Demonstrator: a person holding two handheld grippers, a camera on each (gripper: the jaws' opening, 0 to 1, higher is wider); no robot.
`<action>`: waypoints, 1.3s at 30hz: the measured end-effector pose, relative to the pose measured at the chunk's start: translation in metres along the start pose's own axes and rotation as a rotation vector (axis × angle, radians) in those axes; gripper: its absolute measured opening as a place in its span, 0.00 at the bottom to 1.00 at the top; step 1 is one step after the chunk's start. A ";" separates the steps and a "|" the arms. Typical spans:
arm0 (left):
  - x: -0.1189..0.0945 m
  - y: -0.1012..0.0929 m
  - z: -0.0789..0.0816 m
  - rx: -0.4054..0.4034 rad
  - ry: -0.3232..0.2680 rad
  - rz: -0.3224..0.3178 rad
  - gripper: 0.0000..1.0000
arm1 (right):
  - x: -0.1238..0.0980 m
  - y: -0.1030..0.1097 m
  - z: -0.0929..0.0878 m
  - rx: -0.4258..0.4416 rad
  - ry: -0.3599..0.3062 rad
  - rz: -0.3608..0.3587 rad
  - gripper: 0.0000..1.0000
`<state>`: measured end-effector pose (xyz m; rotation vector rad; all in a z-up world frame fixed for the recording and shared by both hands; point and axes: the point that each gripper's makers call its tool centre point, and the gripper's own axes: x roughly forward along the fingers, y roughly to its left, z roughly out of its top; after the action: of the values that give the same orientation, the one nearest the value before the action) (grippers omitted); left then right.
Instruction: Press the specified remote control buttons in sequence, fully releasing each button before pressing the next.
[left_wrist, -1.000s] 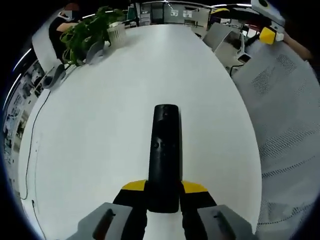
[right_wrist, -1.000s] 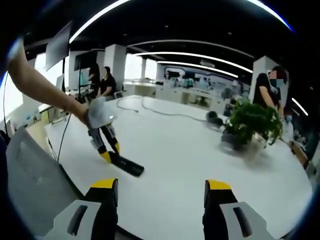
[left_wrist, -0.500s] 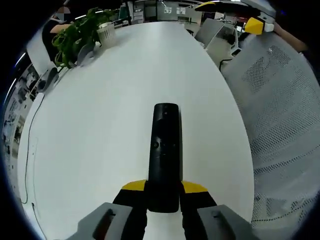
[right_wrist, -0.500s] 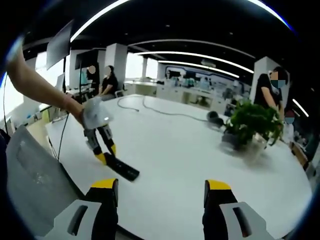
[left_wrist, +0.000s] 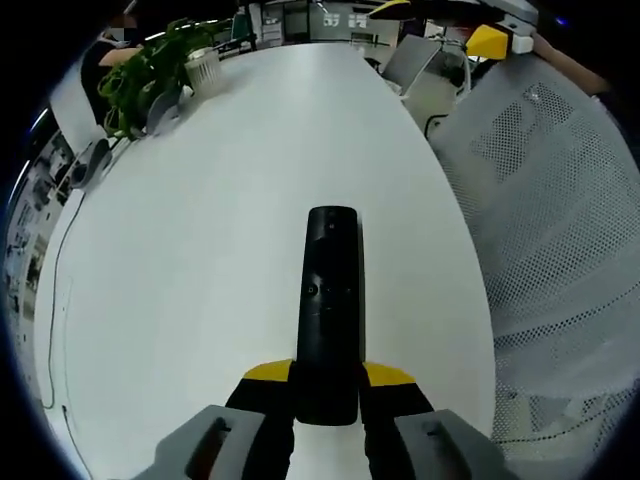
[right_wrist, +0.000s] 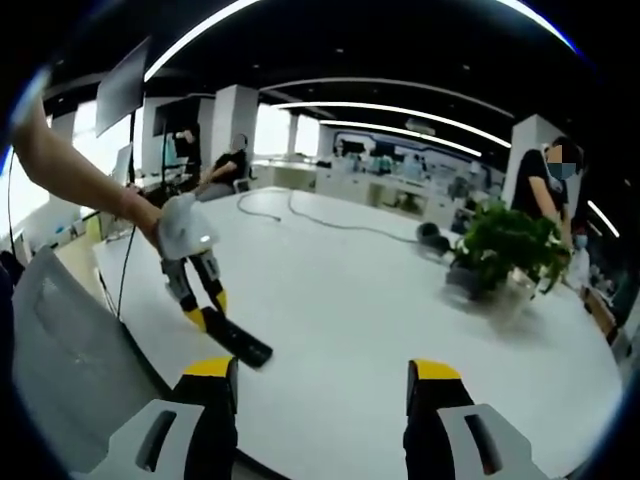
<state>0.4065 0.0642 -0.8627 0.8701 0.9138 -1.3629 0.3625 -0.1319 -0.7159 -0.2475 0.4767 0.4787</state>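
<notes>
A long black remote control (left_wrist: 328, 310) points away from me over the white table (left_wrist: 220, 200), its near end clamped between the yellow-tipped jaws of my left gripper (left_wrist: 327, 378). In the right gripper view that same remote (right_wrist: 238, 343) hangs just above the table near its left edge, held by the left gripper (right_wrist: 203, 315) with a person's arm behind it. My right gripper (right_wrist: 320, 385) stands open above the table's near edge, well apart from the remote, nothing between its fingers.
A potted plant (right_wrist: 508, 248) stands at the table's far side, also at the top left in the left gripper view, potted plant (left_wrist: 160, 68). A white mesh chair (left_wrist: 560, 250) sits beside the table. A cable (right_wrist: 320, 222) lies across the far end. People stand beyond.
The left gripper has carried the remote slightly toward the table's near left edge and tilted it. My right gripper has stayed open and nearly still.
</notes>
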 end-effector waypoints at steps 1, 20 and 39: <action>0.000 -0.001 0.000 -0.001 0.000 -0.001 0.24 | 0.000 0.000 0.000 -0.001 -0.001 -0.001 0.66; 0.000 -0.018 -0.001 -0.003 -0.002 -0.014 0.24 | 0.000 -0.001 0.000 0.001 -0.003 -0.004 0.65; 0.001 -0.034 -0.001 -0.010 -0.013 -0.027 0.25 | 0.000 0.000 0.000 -0.001 -0.002 0.000 0.64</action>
<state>0.3721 0.0634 -0.8631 0.8434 0.9249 -1.3844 0.3628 -0.1324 -0.7164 -0.2482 0.4748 0.4792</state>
